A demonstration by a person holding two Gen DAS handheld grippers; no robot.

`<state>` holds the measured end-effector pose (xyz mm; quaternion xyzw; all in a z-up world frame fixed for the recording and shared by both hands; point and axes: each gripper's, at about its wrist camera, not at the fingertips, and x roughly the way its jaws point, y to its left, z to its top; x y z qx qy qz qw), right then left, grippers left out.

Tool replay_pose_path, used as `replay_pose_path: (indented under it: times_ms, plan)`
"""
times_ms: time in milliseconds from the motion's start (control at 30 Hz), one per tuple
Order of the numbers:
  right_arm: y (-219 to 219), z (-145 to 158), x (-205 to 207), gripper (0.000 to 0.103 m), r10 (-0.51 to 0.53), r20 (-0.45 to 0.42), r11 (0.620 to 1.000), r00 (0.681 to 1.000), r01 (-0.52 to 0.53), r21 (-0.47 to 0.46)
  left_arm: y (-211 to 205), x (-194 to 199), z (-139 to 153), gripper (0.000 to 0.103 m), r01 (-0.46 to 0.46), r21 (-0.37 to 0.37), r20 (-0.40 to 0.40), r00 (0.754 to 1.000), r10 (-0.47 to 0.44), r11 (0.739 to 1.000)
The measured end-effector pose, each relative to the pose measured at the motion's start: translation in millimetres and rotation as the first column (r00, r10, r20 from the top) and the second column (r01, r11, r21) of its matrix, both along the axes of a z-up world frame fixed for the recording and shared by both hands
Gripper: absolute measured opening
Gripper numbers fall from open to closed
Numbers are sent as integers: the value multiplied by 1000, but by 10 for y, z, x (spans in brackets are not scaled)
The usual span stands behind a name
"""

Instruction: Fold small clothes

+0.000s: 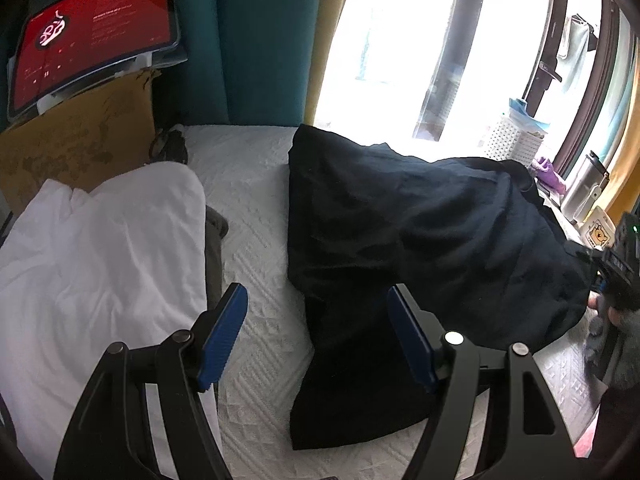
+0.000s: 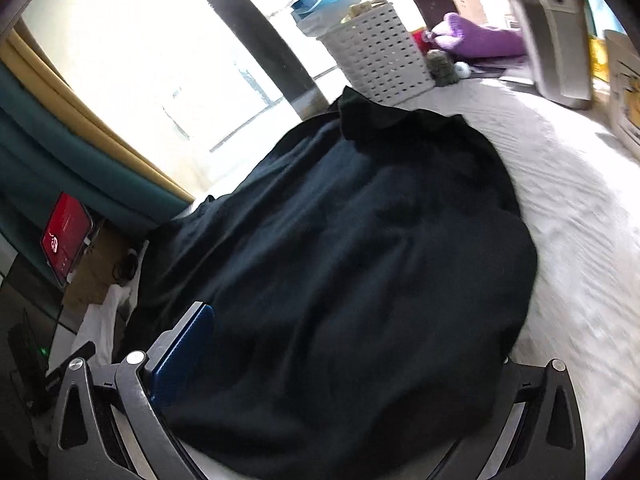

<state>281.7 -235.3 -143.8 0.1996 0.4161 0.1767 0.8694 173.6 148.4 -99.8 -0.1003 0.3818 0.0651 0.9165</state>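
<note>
white quilted bed (image 1: 256,216) under everything. my left gripper (image 1: 316,332) hangs wide open over the rumpled dark navy garment (image 1: 400,248), which sprawls mid-bed; my right gripper (image 2: 352,384) is half buried in it, grip unclear.

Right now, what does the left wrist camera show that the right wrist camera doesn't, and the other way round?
Only the left wrist view shows the left gripper, jaws open over the white bed cover, and a white garment lying to its left.

Only the right wrist view shows the right gripper's jaws wide apart with the dark garment bulging between them; the right pad is hidden, so a grip cannot be confirmed.

Both show the dark garment, the red tablet screen, the white perforated basket, the purple cloth and the bright window.
</note>
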Motion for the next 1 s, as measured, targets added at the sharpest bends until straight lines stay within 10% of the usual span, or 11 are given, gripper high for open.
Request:
replay_pose_path:
  times_ms: [400, 500, 600, 1000]
  plan:
    - [-11, -39, 202, 102, 10, -8, 995, 1000, -9, 103, 64, 30, 101, 73, -26, -6, 19, 999, 26, 1000]
    - [-69, -54, 206, 86, 5, -15, 993, 1000, -3, 118, 35, 17, 124, 73, 5, -5, 76, 997, -5, 1000]
    - [-150, -102, 206, 29, -7, -38, 990, 999, 12, 139, 26, 91, 85, 77, 26, -21, 63, 998, -25, 999]
    - [25, 364, 116, 16, 1, 70, 998, 998, -5, 66, 183, 155, 38, 85, 60, -48, 86, 995, -56, 997]
